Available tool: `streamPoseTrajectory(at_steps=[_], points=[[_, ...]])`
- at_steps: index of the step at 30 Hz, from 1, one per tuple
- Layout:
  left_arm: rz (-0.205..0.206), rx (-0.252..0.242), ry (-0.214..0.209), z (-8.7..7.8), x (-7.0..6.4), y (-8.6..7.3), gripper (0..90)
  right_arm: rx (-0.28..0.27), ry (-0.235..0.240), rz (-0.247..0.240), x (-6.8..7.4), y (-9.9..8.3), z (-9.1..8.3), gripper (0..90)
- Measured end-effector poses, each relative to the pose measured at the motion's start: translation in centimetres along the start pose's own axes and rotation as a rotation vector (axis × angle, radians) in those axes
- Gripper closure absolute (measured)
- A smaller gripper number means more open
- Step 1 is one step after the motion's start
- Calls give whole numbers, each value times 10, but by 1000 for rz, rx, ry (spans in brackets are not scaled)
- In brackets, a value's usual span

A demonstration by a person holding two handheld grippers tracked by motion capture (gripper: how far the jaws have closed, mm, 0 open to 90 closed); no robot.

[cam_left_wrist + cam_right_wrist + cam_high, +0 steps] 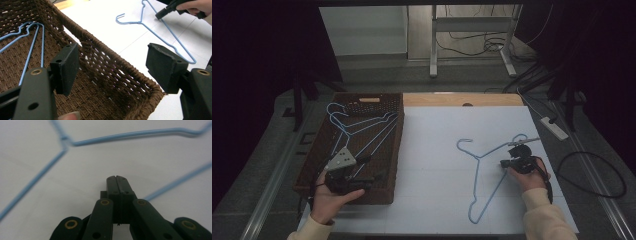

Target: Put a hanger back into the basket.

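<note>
High view: I see a brown woven basket (384, 107) at the table's left, blue wire hangers (357, 127) lying inside it. My left gripper (362, 175) sits over the basket's near end, held in the left hand (329, 197). Left gripper view shows its jaws spread wide, nothing between them, straddling the basket wall (110, 62); basket hangers (30, 40) lie on the woven floor to one side.

A single blue hanger (487, 172) lies flat on the white table (432, 150), right of centre, hook toward the basket. My right gripper (504, 163) rests at the hanger's right arm, in the right hand (527, 175). Right gripper view: jaws pressed together tip to tip, clenched on nothing I can make out; hanger wire (130, 136) runs across the table just ahead, another strand (180, 181) beside the jaws.
</note>
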State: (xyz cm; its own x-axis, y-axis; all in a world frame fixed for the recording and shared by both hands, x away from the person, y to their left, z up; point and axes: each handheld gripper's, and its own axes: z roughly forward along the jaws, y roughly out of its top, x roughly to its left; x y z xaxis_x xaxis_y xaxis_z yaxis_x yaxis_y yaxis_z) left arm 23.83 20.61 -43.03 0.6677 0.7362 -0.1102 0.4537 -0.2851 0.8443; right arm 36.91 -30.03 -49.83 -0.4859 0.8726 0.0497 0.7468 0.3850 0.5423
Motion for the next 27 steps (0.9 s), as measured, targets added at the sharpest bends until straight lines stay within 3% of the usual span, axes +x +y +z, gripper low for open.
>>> streamPoseTrajectory(at_steps=[3,4,6,9,14,20,27], points=[[-3,1,0,0,1,0,275,-4,70,-71,23,-7,-4,900],[-3,1,0,0,1,0,275,-9,113,-106,39,-12,-7,900],[0,0,0,0,0,0,275,-8,121,-112,42,-14,-8,900],[3,-1,-3,-1,-1,0,275,0,185,-159,67,-24,-10,900],[4,-5,-1,-2,-1,1,275,14,220,-189,82,-30,-7,900],[3,-3,0,-1,0,1,275,21,263,-191,87,-33,-2,900],[5,-2,-1,-1,-1,1,275,18,281,-204,96,-34,1,900]])
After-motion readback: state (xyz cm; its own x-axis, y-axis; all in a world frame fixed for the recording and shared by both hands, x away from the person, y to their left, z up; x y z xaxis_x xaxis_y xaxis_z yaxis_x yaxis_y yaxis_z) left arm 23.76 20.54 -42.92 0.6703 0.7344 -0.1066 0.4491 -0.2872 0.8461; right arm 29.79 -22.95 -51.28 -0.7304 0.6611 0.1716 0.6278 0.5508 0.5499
